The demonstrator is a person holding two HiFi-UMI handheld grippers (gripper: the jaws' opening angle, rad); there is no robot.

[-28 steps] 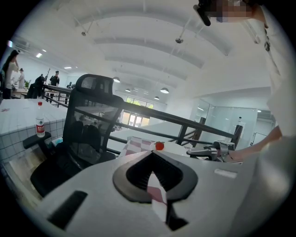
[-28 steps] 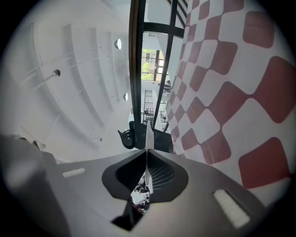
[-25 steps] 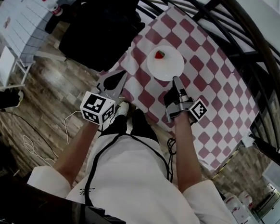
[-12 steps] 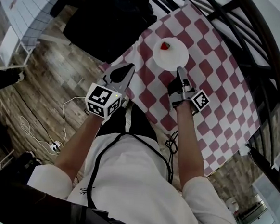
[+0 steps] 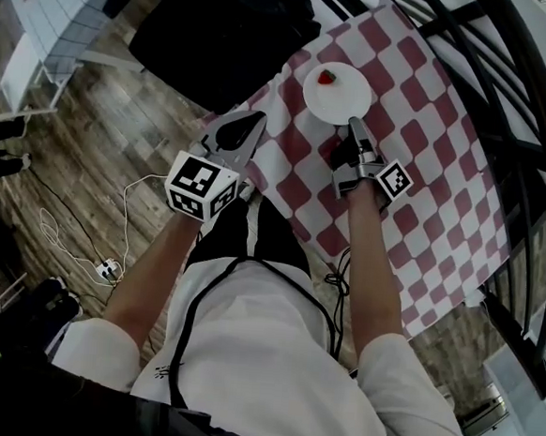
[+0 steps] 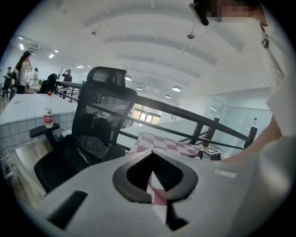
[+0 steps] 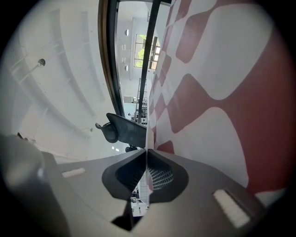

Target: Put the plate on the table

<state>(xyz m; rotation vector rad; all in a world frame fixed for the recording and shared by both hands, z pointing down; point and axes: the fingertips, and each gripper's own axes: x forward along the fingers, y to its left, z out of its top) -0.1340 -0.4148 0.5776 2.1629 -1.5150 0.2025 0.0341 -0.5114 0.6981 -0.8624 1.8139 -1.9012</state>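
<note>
My left gripper (image 6: 152, 154) points with jaws closed together, empty. A black mesh chair (image 6: 99, 120) stands ahead; right of the chair lies the checkered table (image 6: 162, 143), left of it a bottle (image 6: 48, 111).

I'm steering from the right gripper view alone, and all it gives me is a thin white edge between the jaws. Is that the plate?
Observer: Yes. The head view shows the right hand-held gripper closed on the near rim of a round white plate.
Operator: Anything on it?
Observer: One small red piece of food, like a strawberry, on the side away from the gripper.
Operator: Where's the other hand?
Observer: The left hand-held gripper is clear of the plate, by the edge of the checked tablecloth, jaws together.
</note>
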